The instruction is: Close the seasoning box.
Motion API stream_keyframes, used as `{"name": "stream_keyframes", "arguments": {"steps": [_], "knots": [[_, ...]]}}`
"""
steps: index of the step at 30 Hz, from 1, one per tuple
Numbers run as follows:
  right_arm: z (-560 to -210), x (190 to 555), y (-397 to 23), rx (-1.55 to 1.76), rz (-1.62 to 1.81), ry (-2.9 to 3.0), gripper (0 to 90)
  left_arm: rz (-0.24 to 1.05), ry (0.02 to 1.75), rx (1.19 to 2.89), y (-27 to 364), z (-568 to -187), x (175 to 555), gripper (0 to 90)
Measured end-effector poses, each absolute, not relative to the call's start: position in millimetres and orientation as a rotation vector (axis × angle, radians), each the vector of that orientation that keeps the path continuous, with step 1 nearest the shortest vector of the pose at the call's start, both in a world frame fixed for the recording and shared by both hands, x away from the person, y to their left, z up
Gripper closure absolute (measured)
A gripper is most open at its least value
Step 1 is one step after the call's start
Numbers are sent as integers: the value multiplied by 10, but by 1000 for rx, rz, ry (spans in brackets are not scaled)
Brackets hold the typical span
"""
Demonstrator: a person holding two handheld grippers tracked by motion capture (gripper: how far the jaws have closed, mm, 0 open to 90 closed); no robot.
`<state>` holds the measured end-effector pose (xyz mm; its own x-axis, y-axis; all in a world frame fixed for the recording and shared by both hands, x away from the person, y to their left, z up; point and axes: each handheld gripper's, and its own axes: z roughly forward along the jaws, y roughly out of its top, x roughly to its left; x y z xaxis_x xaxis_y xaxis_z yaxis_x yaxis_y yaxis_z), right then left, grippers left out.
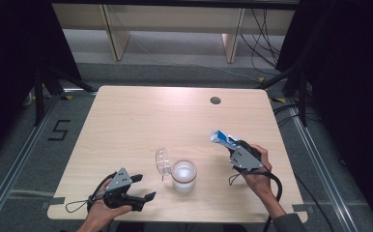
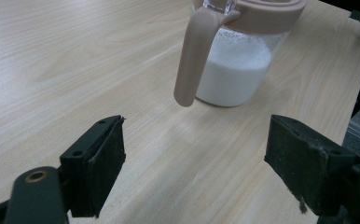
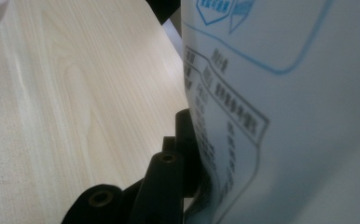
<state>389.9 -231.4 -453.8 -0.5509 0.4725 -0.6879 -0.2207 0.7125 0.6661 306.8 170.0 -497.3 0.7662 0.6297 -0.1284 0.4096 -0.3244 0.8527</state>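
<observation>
Jar: my lidded jar (image 1: 183,176) of white powder stands near the desk's (image 1: 126,121) front edge, clear flip lid (image 1: 162,161) open.
Left jaws: my left gripper (image 1: 143,187) is spread wide, holding nothing, facing the pink handle (image 2: 194,56).
Right jaws: my right gripper (image 1: 233,146) is clamped on the blue-and-white packet (image 1: 224,140), right of the jar.
Advice: I'd steady the jar, then tip the packet's mouth over its opening slowly.

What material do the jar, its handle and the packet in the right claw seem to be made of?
Jar: clear glossy wall, glass or hard plastic; the white powder shows through.
Handle: matte beige plastic or silicone, smooth and moulded.
Packet: thin white and blue printed film or coated paper, with a slight sheen in the right gripper view.
</observation>
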Motion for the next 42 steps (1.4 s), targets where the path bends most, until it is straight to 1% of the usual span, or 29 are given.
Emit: {"name": "stream_keyframes", "arguments": {"steps": [2,3,5,11,12,14,16,24,38,40,42], "knots": [[-4544,3924,-2357,231,952,1961,848,264,788,1951,1692,-4979,3068,191],[-4546,3936,-2378,249,961,1959,849,279,775,1982,1711,-4973,3077,191],[-4553,3959,-2417,288,990,1962,850,267,785,1955,1693,-4978,3067,190],[-4599,4048,-2529,387,1070,1963,858,269,785,1952,1691,-4975,3061,190],[-4609,4059,-2545,405,1081,1966,857,249,806,1943,1686,-4980,3052,191],[-4633,4085,-2566,444,1108,1964,858,249,808,1936,1683,-4982,3048,191],[-4659,4119,-2590,490,1151,1954,858,266,775,1954,1696,-4974,3060,191],[-4762,4216,-2668,620,1236,1951,862,267,775,1945,1688,-4978,3055,191],[-4850,4324,-2720,715,1306,1936,871,265,783,1941,1685,-4983,3047,191],[-4859,4351,-2735,680,1284,1917,873,266,787,1939,1684,-4982,3044,191],[-4869,4333,-2740,731,1294,1938,873,266,788,1939,1683,-4982,3043,191]]}}
